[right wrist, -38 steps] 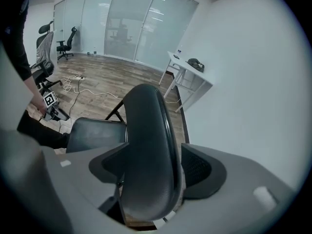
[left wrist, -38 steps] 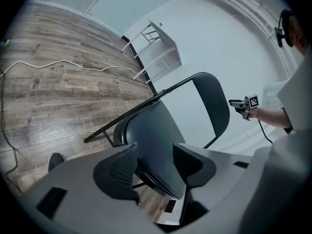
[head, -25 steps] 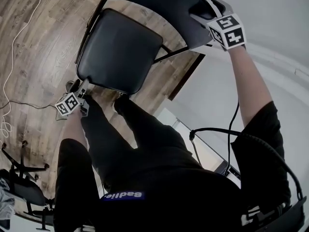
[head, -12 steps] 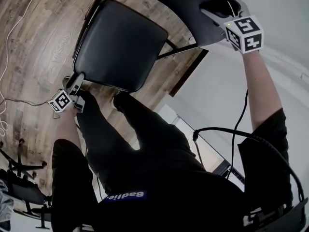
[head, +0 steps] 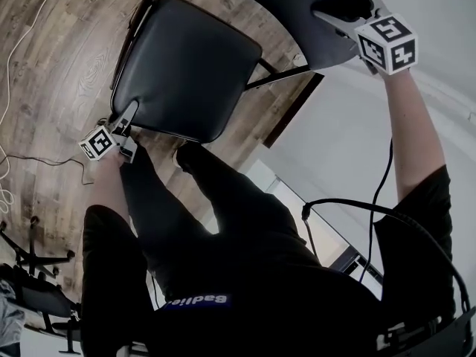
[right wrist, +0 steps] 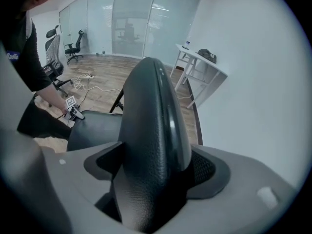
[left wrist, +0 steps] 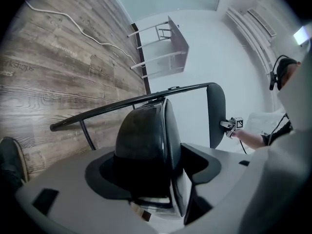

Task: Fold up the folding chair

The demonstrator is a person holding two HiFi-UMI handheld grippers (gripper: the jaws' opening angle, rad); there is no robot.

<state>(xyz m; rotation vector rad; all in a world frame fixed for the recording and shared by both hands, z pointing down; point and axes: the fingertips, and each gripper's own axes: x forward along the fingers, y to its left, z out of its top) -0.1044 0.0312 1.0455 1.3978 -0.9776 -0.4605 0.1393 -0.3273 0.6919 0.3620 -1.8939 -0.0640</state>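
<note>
Black padded vinyl fills both grips: our left gripper [head: 123,123] is clamped on the front edge of the seat [head: 186,65], our right gripper [head: 338,13] on the top of the backrest [head: 297,2]. Over the last second our right has carried the backrest outward. The folding chair [head: 277,75] still stands open on the wood floor [head: 52,58], so we judge folding barely begun.

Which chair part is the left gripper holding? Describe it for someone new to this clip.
On the wood-plank floor stands a black metal-framed folding chair. The left gripper clamps the chair's black padded seat, the flat squarish cushion, not the curved backrest.
</note>
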